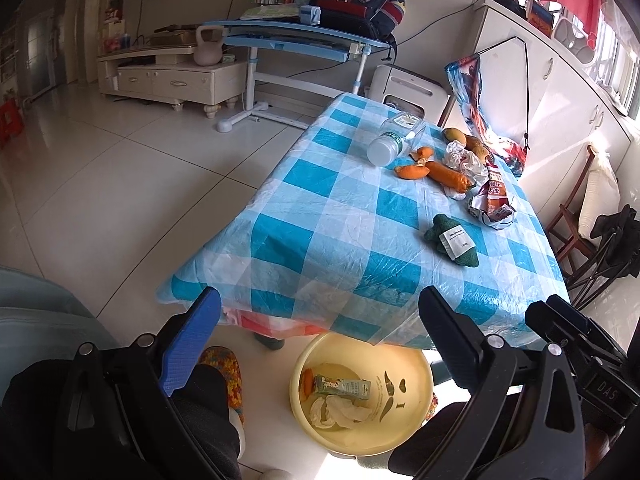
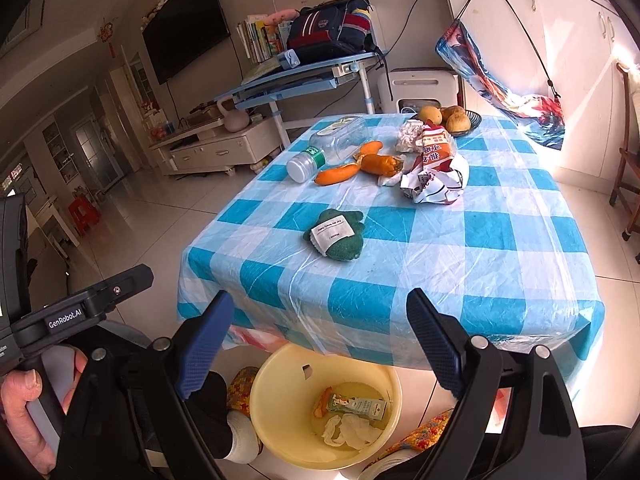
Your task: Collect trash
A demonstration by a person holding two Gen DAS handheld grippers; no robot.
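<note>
A table with a blue-and-white checked cloth (image 1: pixel 320 220) (image 2: pixel 480 248) holds the trash. There is a clear plastic bottle (image 1: pixel 394 140) (image 2: pixel 328 148) lying on its side, orange peels (image 1: pixel 416 166) (image 2: pixel 340 174), crumpled paper (image 1: pixel 462 158) (image 2: pixel 410 136), a torn snack bag (image 1: pixel 494 200) (image 2: pixel 436 172) and a green labelled sponge pack (image 1: pixel 452 246) (image 2: pixel 336 238). On the floor at the near table edge stands a yellow bucket (image 1: pixel 412 412) (image 2: pixel 288 392) holding a small carton (image 1: pixel 344 387) (image 2: pixel 356 406), tissue and a peel. My left gripper (image 1: pixel 320 304) and right gripper (image 2: pixel 320 300) hover open above the bucket, with nothing between their fingers.
A bowl of fruit (image 2: pixel 448 118) sits at the table's far side. A person's feet in patterned slippers (image 1: pixel 228 372) flank the bucket. Behind the table are a blue desk (image 1: pixel 304 40) with a backpack, a white appliance (image 2: pixel 420 88), cabinets and a wooden chair (image 1: pixel 576 216).
</note>
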